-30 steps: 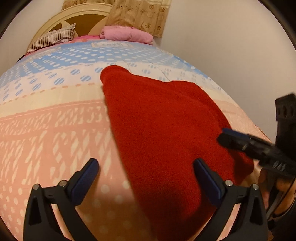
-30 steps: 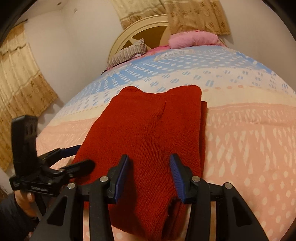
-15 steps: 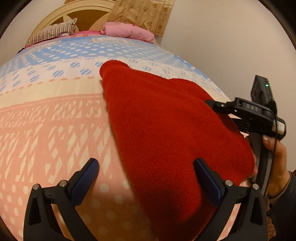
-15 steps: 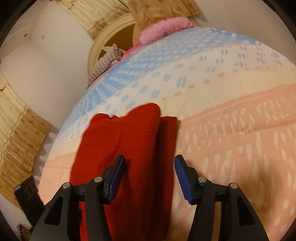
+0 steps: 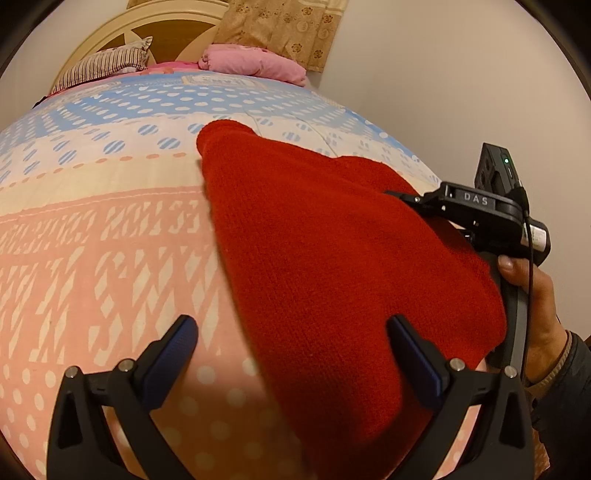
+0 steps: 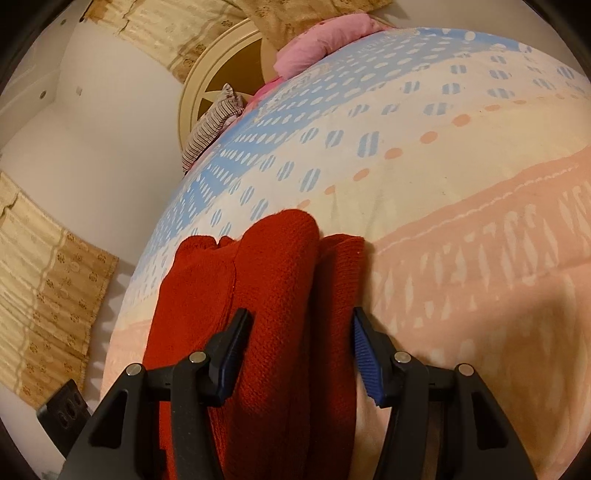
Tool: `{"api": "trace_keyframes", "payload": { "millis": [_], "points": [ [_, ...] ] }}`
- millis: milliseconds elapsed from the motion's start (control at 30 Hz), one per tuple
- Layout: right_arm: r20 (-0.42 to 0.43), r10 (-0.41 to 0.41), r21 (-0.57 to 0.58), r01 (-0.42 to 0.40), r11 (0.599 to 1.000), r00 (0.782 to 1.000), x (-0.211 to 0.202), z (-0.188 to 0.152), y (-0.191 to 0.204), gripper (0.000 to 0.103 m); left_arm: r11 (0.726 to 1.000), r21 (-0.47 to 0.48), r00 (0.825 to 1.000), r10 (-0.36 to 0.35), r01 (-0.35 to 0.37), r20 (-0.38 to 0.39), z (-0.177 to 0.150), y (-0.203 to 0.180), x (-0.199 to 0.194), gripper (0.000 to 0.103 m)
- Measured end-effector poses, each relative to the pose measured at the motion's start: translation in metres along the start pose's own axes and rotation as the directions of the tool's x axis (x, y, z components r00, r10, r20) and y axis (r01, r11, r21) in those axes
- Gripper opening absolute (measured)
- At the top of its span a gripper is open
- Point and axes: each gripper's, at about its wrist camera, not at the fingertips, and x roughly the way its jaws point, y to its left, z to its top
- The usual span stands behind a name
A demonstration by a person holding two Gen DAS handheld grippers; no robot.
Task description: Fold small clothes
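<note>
A red knitted garment (image 5: 325, 266) lies folded lengthwise on the patterned bedspread (image 5: 92, 229). My left gripper (image 5: 291, 354) is open, low over its near left edge, one finger over the bedspread and one over the knit. My right gripper (image 6: 301, 354) is open and straddles the garment's right folded edge (image 6: 291, 295) near the near end. It shows from the side in the left wrist view (image 5: 476, 218), at the garment's right edge, held by a hand.
A pink pillow (image 5: 255, 68) and a striped pillow (image 5: 103, 66) lie against the cream headboard (image 5: 166, 26) at the far end. A wall (image 5: 424, 74) runs close along the bed's right side. Curtains (image 6: 48, 295) hang on the left.
My right gripper has swung from the garment's near end to its right edge and tilted, opening a little wider. My left gripper has stayed open at the near left edge.
</note>
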Motion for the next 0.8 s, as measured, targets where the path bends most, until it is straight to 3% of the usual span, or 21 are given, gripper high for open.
{"api": "trace_keyframes", "payload": {
  "millis": [67,300,433,533,667,800],
  "points": [
    [-0.015,0.031,0.001,-0.031,1.0,0.999,0.001,-0.002,-0.001,0.042,1.0,0.004,1.0,0.0,0.0,0.0,0.0,-0.001,0.0,0.103],
    [-0.014,0.065,0.018,-0.065,0.998,0.998,0.001,-0.004,-0.005,0.038,0.999,0.001,0.999,-0.052,0.052,-0.001,0.001,-0.001,0.0,0.096],
    [-0.01,0.067,0.013,-0.067,0.998,0.998,0.001,-0.005,-0.006,0.036,0.994,0.014,0.994,-0.109,0.109,-0.002,0.001,-0.004,-0.001,0.077],
    [-0.004,0.065,-0.008,-0.066,0.998,0.998,-0.001,-0.007,-0.003,0.032,0.993,0.012,0.993,-0.12,0.12,0.001,0.0,-0.007,-0.004,0.069],
    [0.011,0.058,-0.032,-0.058,0.998,0.998,-0.003,-0.008,0.001,0.03,0.994,0.02,0.994,-0.107,0.107,0.018,-0.001,-0.012,-0.012,0.052],
    [0.028,0.043,-0.061,-0.042,0.997,0.999,-0.008,-0.011,0.008,0.029,0.997,0.034,0.997,-0.071,0.07,0.029,-0.004,-0.017,-0.019,0.046]
  ]
}}
